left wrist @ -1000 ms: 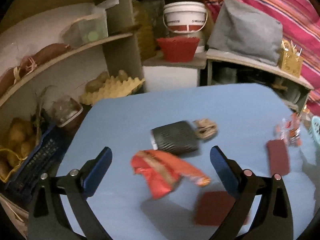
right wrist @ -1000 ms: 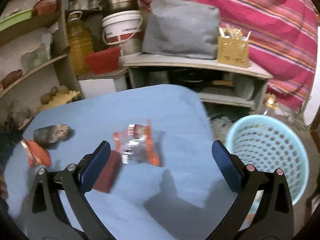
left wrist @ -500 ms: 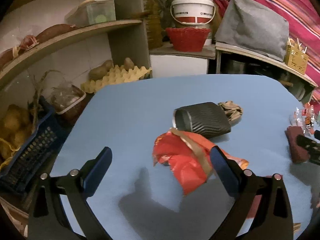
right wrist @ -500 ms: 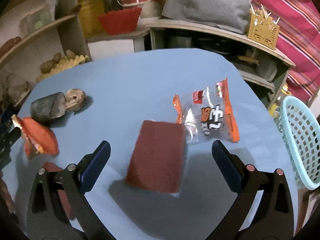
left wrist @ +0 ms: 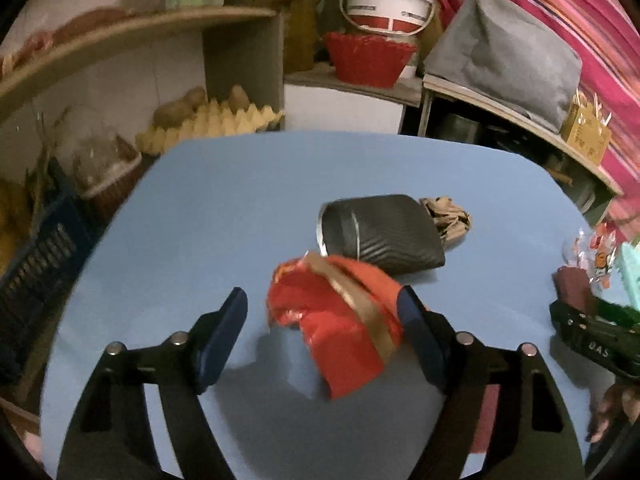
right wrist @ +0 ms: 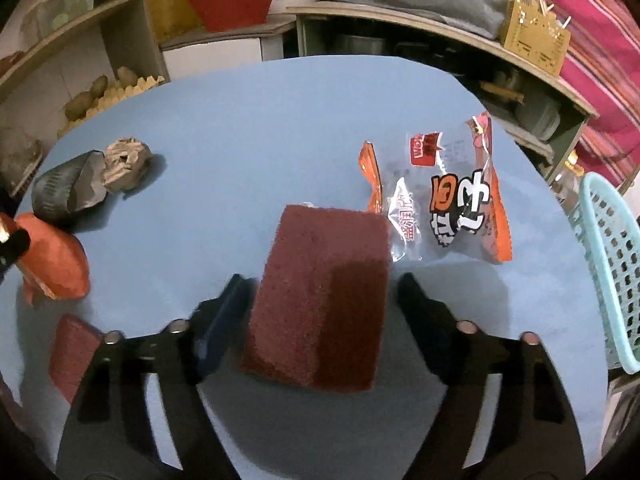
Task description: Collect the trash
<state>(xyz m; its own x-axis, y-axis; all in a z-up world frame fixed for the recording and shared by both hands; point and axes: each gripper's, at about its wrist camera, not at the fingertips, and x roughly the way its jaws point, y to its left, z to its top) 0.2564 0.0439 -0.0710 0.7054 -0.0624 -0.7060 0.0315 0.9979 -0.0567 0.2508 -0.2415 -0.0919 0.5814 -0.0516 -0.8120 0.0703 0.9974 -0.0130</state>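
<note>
On the blue table (left wrist: pixel 224 216) a crumpled red wrapper (left wrist: pixel 340 320) lies between the open fingers of my left gripper (left wrist: pixel 322 320). Behind it lie a dark ribbed cup (left wrist: pixel 380 236) on its side and a crumpled brown paper (left wrist: pixel 448 216). My right gripper (right wrist: pixel 324 308) is open around a dark red scouring pad (right wrist: pixel 324 300). A clear and orange snack wrapper (right wrist: pixel 452 196) lies just beyond the pad. The red wrapper (right wrist: pixel 52 264), cup (right wrist: pixel 68 188) and brown paper (right wrist: pixel 124 164) show at the left of the right wrist view.
A light blue mesh basket (right wrist: pixel 612 264) stands off the table's right edge. A second red pad (right wrist: pixel 72 352) lies at the near left. Shelves with potatoes and an egg tray (left wrist: pixel 208 124), a red bowl (left wrist: pixel 368 60) and a white bucket (left wrist: pixel 388 4) stand behind the table.
Both grippers moved forward and down. The left now has the red wrapper between its fingers; the right has the red pad between its fingers. Both have narrowed somewhat.
</note>
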